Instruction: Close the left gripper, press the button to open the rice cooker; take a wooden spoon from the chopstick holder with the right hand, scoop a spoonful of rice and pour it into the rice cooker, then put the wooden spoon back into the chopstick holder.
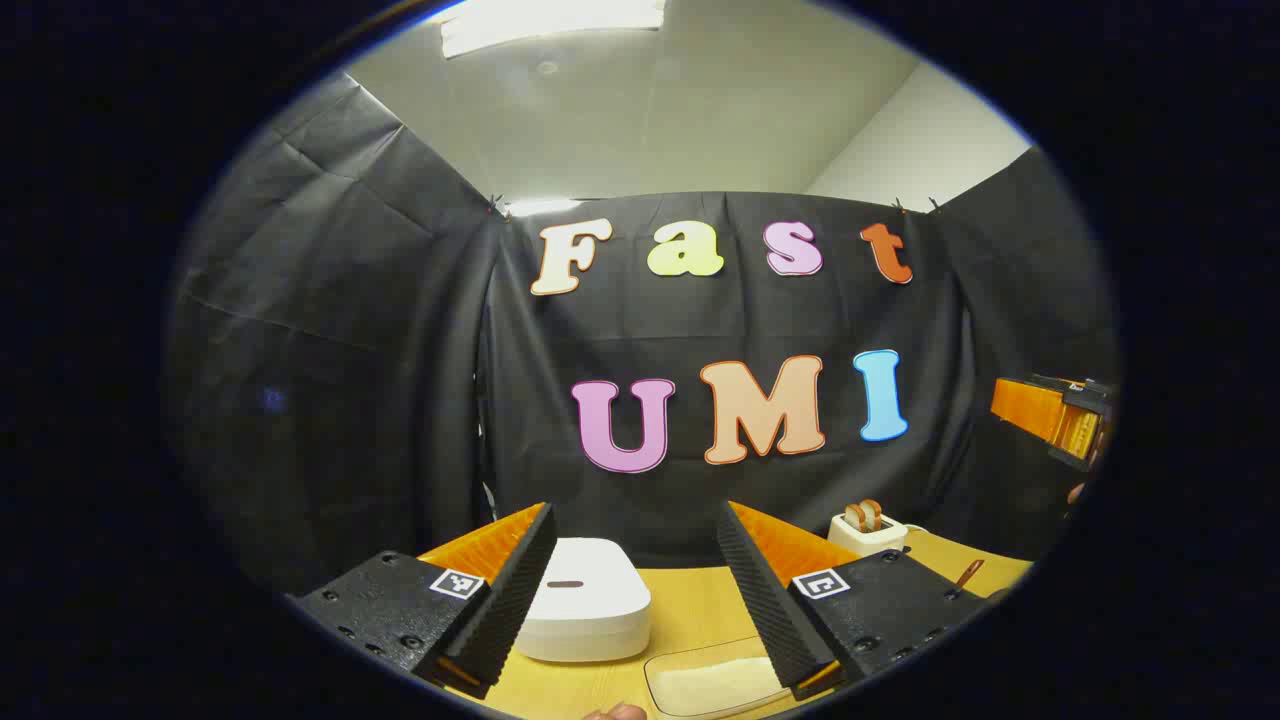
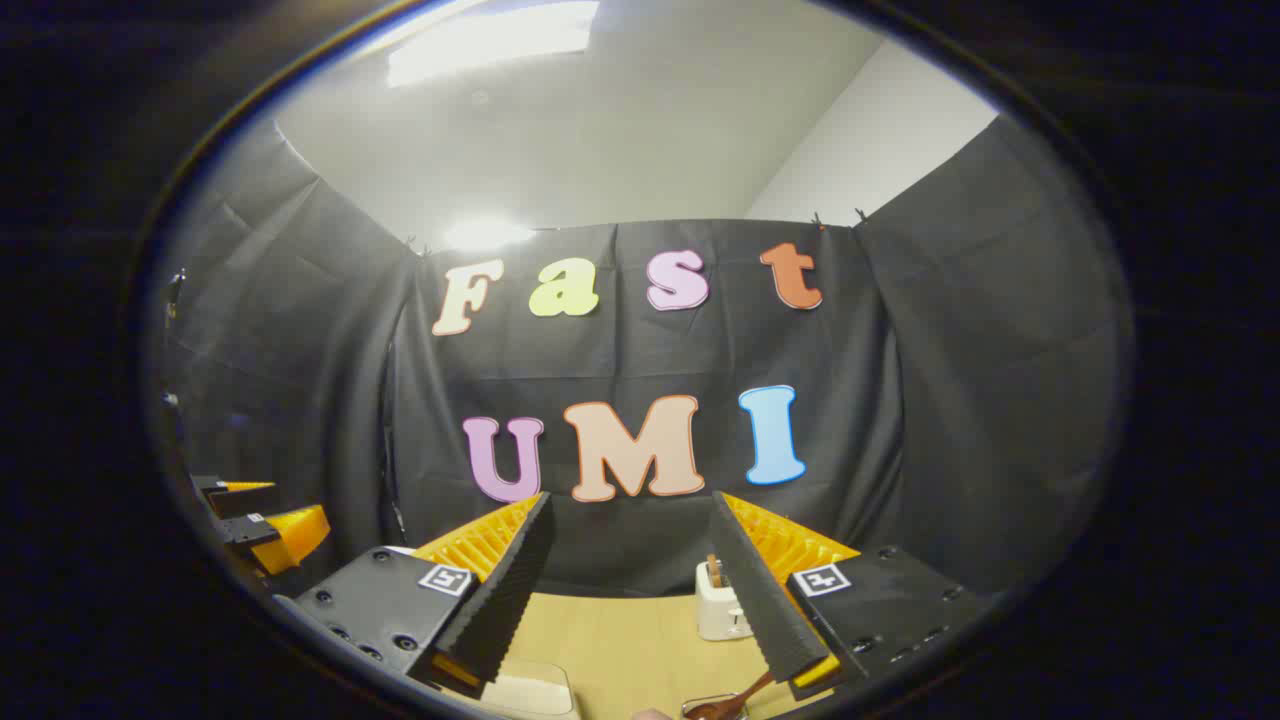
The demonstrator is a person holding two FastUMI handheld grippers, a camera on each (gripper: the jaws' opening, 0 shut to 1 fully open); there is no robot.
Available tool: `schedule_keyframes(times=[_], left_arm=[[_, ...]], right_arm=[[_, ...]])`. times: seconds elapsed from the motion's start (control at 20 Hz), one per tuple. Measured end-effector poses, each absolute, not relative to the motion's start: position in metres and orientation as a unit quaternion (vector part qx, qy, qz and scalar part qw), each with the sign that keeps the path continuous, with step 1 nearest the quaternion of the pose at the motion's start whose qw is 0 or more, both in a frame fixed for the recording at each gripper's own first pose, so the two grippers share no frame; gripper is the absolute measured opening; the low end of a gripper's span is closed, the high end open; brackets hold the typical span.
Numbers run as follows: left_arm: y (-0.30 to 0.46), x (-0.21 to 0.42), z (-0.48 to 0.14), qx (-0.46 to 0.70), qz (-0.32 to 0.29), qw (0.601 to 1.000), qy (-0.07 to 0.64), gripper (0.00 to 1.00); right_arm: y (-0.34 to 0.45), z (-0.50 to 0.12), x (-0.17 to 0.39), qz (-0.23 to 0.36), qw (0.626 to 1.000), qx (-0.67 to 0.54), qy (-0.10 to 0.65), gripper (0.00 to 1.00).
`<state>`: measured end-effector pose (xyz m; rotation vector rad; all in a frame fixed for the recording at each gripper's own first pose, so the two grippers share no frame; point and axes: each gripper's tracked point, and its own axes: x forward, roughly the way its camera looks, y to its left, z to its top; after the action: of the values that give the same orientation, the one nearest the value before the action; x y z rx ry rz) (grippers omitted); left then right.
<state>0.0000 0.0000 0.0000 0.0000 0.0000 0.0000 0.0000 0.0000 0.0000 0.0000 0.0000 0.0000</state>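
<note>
Both grippers held high above the wooden table [image 1: 700, 610], jaws spread wide and holding nothing. Left gripper [image 1: 637, 530] in the left gripper view, framing the white rice cooker [image 1: 588, 598], lid down, on the table just beyond its left finger. Clear tray of rice [image 1: 712, 682] near the bottom edge, right of the cooker. White toaster [image 1: 866, 531] further back on the right. Right gripper [image 2: 628, 520] in the right gripper view, over the table, with the wooden spoon [image 2: 735, 700] low at the bottom edge, apparently in the chopstick holder [image 2: 712, 708], barely visible.
</note>
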Motion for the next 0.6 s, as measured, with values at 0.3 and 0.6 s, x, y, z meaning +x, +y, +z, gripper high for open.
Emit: schedule_keyframes(times=[0.3,0.6], left_arm=[[0.013,-0.01,-0.007,0.001,0.02,1.0,0.011,0.94],[0.019,-0.012,-0.007,0.003,0.03,0.999,0.013,0.94]], right_arm=[[-0.005,0.013,-0.003,-0.014,1.0,0.0,-0.01,1.0],[-0.003,0.015,-0.004,-0.01,1.0,-0.003,-0.005,0.98]])
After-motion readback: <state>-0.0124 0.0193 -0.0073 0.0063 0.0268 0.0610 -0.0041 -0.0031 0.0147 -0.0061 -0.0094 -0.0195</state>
